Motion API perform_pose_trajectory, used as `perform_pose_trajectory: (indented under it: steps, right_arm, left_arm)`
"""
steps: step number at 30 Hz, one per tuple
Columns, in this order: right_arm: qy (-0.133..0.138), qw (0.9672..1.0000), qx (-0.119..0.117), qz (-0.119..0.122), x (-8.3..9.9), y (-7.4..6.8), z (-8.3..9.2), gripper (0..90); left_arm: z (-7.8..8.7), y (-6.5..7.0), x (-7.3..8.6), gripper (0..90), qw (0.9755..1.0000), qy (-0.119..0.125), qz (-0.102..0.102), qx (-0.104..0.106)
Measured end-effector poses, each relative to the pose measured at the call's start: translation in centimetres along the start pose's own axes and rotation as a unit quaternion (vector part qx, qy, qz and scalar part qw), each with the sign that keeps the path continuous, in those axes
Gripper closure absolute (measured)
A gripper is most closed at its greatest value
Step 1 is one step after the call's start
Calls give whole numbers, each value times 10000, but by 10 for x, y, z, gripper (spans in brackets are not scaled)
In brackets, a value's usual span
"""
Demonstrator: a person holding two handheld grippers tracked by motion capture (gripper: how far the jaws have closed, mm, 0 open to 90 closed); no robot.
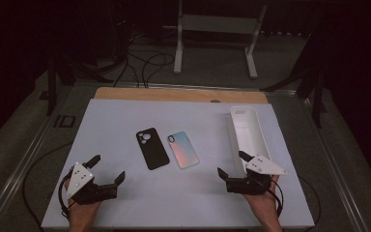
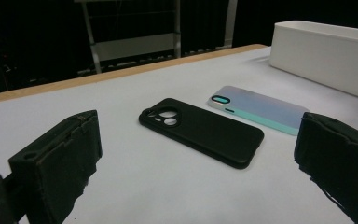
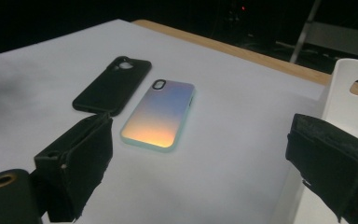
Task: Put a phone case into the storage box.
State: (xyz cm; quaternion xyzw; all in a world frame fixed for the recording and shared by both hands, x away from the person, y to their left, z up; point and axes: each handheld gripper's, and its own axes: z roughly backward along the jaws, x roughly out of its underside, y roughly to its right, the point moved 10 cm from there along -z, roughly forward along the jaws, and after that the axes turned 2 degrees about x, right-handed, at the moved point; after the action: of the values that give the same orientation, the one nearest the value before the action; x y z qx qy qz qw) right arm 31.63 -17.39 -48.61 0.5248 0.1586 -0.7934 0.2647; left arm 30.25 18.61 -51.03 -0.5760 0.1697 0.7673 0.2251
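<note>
Left gripper [image 1: 107, 169] is held low near the front-left corner of the table [image 1: 125, 121], jaws spread wide, nothing between them; its own view has the black phone case [image 2: 200, 130] framed between the jaws, well ahead and untouched. Right gripper [image 1: 232, 165] is held near the front-right corner, jaws likewise wide apart and empty, parked just beside the near end of the white tray [image 1: 258, 140]; the iridescent phone case [image 3: 161, 114] is seen ahead of it in its own view. Both cases are laid flat, backs up, side by side near the table's middle: black one on the left, iridescent one [image 1: 183, 150] just beside it on the right, a narrow gap between them, not touching. Camera cutouts are pointed toward the far edge. Tray is set along the right edge, long axis running front to back, and its interior looks bare as far as can be seen from above. Progress judged as nil so far: neither case is gripped, lifted or shifted toward the tray, and both grippers are well short of contact. Likely work remaining, judged from layout only: each case to be approached, pinched at an edge, carried over and placed into the tray. Thin flat cases on a smooth sheet may be awkward to get jaws under.
</note>
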Motion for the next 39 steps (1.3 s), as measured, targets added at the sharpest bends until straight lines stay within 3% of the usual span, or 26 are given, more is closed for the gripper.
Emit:
perform_pose_trajectory:
  steps: [10,18,27,39]
  right_arm:
    - [-204,9997,30,100,-20,-8,-21,72]
    - [-377,9993,24,32,-35,-11,-37,71]
    - [-613,9977,-34,302,-60,-24,-63,71]
    - [-1024,9940,-155,346,-65,-37,-92,71]
  left_arm:
    - [-1,1,1,11,10000,-12,-21,-25]
    - [-2,0,2,10,10000,-30,-9,-60]
    - [-2,0,1,10,10000,-18,-21,-75]
    - [-2,2,2,10,10000,-25,-55,-74]
